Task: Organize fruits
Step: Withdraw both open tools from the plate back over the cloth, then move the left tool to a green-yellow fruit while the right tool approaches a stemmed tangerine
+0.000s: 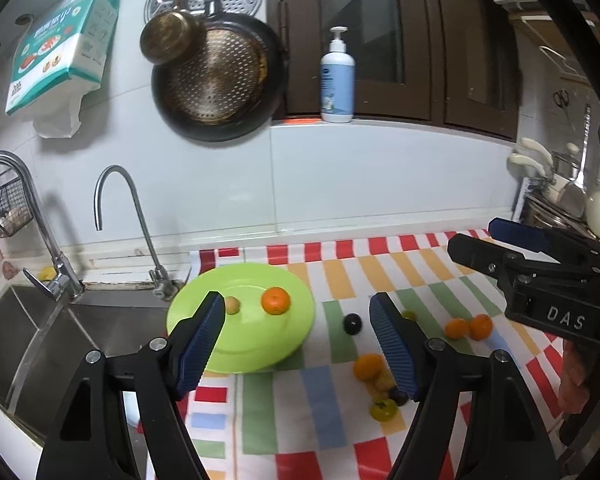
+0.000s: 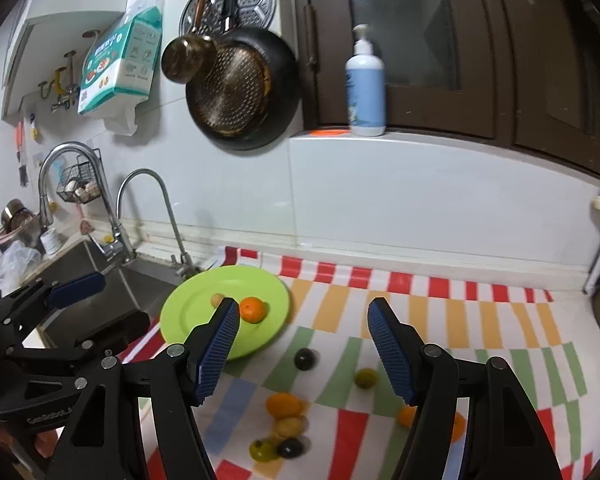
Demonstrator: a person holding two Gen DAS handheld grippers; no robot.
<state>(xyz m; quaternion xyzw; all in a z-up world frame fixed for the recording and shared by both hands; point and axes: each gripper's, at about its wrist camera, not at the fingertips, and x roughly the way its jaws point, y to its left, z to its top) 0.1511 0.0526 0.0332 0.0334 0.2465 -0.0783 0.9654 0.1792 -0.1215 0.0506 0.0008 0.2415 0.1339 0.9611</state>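
A green plate (image 1: pixel 204 316) (image 2: pixel 188 308) sits on the checked cloth beside the sink. It holds an orange (image 1: pixel 275 300) (image 2: pixel 253 309) and a small tan fruit (image 1: pixel 232 305) (image 2: pixel 217 299). Loose on the cloth lie a dark fruit (image 1: pixel 352 323) (image 2: pixel 304 358), a green grape (image 2: pixel 366 378), two oranges (image 1: pixel 469 327), and a cluster of an orange (image 1: pixel 367 366) (image 2: pixel 284 405), a yellow fruit (image 2: pixel 289 427), a green fruit (image 1: pixel 383 409) (image 2: pixel 261 449) and a dark fruit (image 2: pixel 290 447). My left gripper (image 1: pixel 298 312) is open and empty above the plate's right edge. My right gripper (image 2: pixel 304 316) is open and empty above the loose fruit.
A steel sink (image 1: pixel 40 344) with two taps (image 1: pixel 112 196) lies left of the plate. Pans (image 1: pixel 220 80) hang on the tiled wall. A soap bottle (image 1: pixel 337 76) stands on the window ledge. A dish rack (image 1: pixel 560 200) stands at the right end of the counter.
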